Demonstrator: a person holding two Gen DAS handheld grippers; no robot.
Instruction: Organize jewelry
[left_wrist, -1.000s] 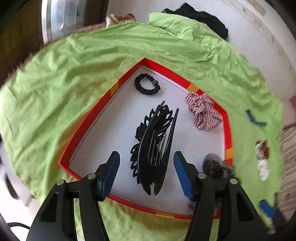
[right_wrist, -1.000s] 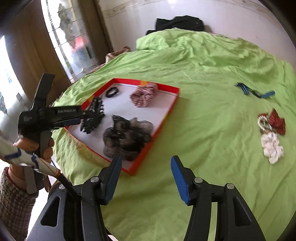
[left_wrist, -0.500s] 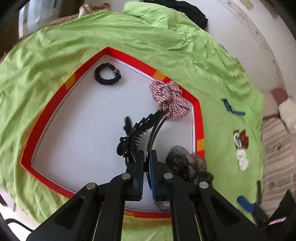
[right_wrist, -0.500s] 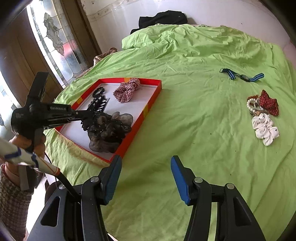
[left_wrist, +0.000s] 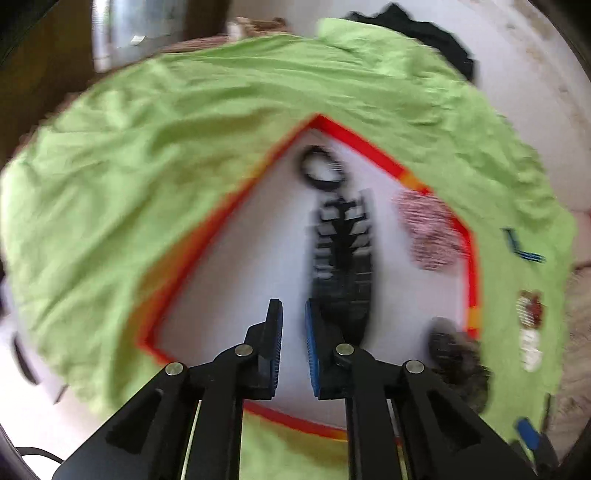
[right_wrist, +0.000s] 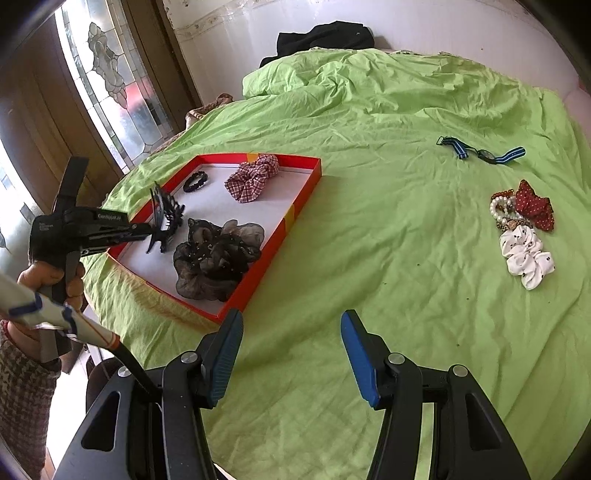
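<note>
The left gripper (left_wrist: 291, 306) is held over the red tray (right_wrist: 303, 192). Its fingers are almost together, with a thin gap. The black hair claw (right_wrist: 166, 218) is seen at its tip, tilted up over the tray's near side. Whether the claw is pinched cannot be told. The right gripper (right_wrist: 291, 317) is spread wide, just outside the tray.

The hair claw could be dropped or flipped if it is only caught by one edge. The frilly black scrunchie (right_wrist: 218, 258) beside it could be bumped.

Inside the tray, a checked scrunchie (right_wrist: 253, 177) and a small black band (right_wrist: 195, 181) are also kept. Far from the tray, a white scrunchie (right_wrist: 526, 256), a red bow (right_wrist: 533, 206) and a striped strap (right_wrist: 480, 151) are left out.
</note>
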